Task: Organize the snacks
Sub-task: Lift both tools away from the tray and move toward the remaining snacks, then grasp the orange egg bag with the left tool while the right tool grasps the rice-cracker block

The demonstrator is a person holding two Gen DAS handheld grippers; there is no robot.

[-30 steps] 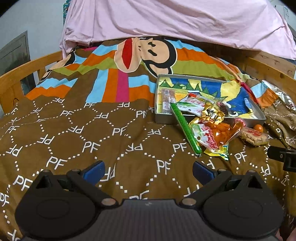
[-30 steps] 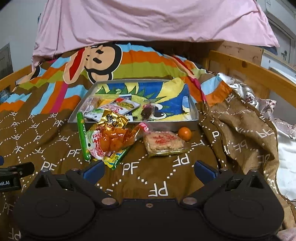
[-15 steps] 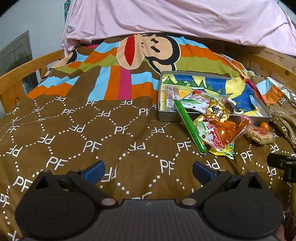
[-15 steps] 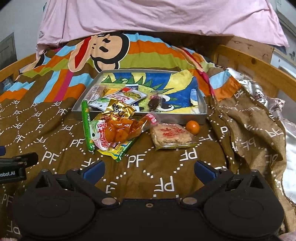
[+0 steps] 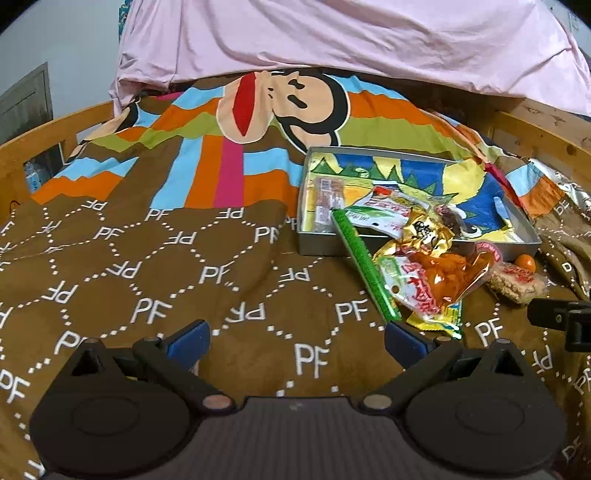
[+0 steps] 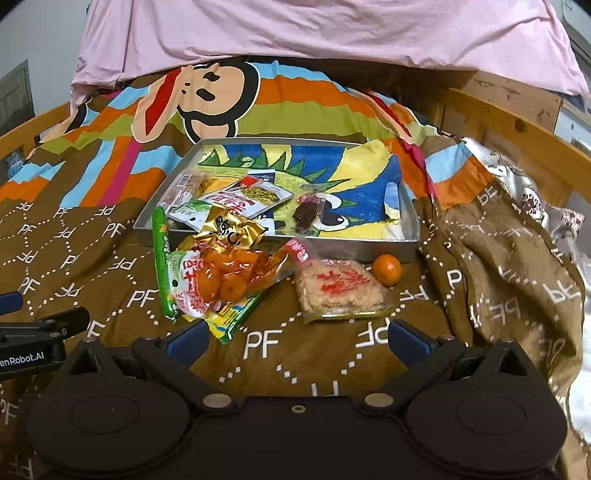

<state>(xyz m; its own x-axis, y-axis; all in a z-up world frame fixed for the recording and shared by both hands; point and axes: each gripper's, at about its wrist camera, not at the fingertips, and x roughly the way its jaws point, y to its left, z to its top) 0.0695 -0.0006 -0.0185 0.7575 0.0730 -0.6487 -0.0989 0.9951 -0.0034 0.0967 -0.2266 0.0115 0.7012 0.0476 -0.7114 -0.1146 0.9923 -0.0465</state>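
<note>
snacks (image 6: 229,273) lie beyond right gripper (image 6: 295,341) fingertips (spread, empty).

1. Here's the bed (image 6: 517,127), wooden rails down both sides, covered by a brown blanket (image 6: 110,266) printed with white letters and a cartoon monkey.
2. A pink sheet (image 6: 314,29) hangs over the far end.
3. On the blanket sits a shallow metal tray (image 6: 369,249).
4. In front of it, a green stick pack (image 6: 161,258) leans on the tray's front edge.
5. Just beside that, a bag of orange snacks (image 6: 225,280) lies on a yellow-green packet (image 6: 236,319).
6. To the right, a rice cracker pack (image 6: 338,290), and a small orange (image 6: 386,269) next to it, close to the tray wall.
</note>
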